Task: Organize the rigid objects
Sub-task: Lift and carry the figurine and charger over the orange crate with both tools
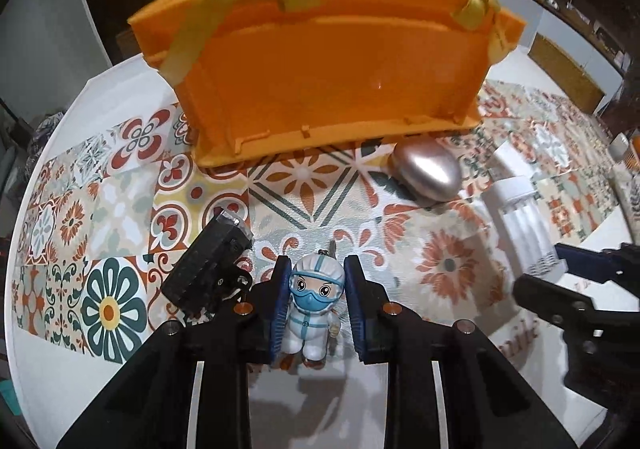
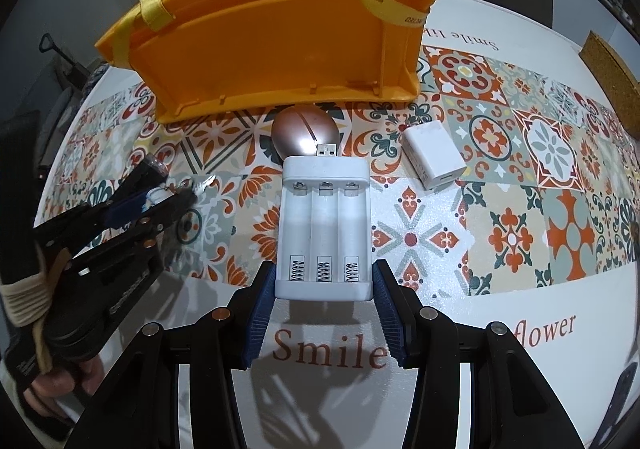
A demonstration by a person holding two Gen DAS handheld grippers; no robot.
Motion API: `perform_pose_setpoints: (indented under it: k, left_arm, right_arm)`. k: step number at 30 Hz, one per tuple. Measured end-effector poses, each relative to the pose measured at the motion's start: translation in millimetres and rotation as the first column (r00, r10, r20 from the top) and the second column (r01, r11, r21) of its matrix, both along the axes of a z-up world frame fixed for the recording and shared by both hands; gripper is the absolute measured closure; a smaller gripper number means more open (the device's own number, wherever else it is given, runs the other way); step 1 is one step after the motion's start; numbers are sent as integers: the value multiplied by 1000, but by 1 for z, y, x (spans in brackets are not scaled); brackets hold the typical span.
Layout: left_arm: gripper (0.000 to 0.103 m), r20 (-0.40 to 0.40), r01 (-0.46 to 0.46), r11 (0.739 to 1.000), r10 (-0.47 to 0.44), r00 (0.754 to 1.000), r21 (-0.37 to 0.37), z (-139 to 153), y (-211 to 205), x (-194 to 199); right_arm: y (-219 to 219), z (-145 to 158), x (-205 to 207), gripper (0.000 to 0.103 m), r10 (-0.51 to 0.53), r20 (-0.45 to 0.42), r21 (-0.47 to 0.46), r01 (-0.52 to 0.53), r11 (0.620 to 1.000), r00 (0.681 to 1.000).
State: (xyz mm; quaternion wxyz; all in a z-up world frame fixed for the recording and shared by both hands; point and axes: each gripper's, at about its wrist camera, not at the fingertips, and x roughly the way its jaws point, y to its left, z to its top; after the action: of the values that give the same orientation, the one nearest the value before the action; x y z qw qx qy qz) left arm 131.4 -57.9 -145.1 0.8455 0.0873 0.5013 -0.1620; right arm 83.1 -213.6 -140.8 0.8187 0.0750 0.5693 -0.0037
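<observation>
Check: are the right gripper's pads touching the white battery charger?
Touching: in the right wrist view, both pads of the right gripper press the battery charger's sides.

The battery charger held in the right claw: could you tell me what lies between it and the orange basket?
The metallic egg-shaped object lies between the battery charger and the orange basket, as the right wrist view shows.

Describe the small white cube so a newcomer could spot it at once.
Find the orange basket on the tiled cloth. In front of its right corner lies the white cube, right of the metallic egg. Unlike the battery charger, it has no slots.
</observation>
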Motion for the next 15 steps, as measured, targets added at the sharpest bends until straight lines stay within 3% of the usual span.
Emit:
perform_pose_setpoints:
  k: [15]
  left_arm:
    - [76,65,21,996,-16,998,-86,57,4,-19]
  right_arm:
    - [5,43,-3,54,7,108,4,-8,1000,994]
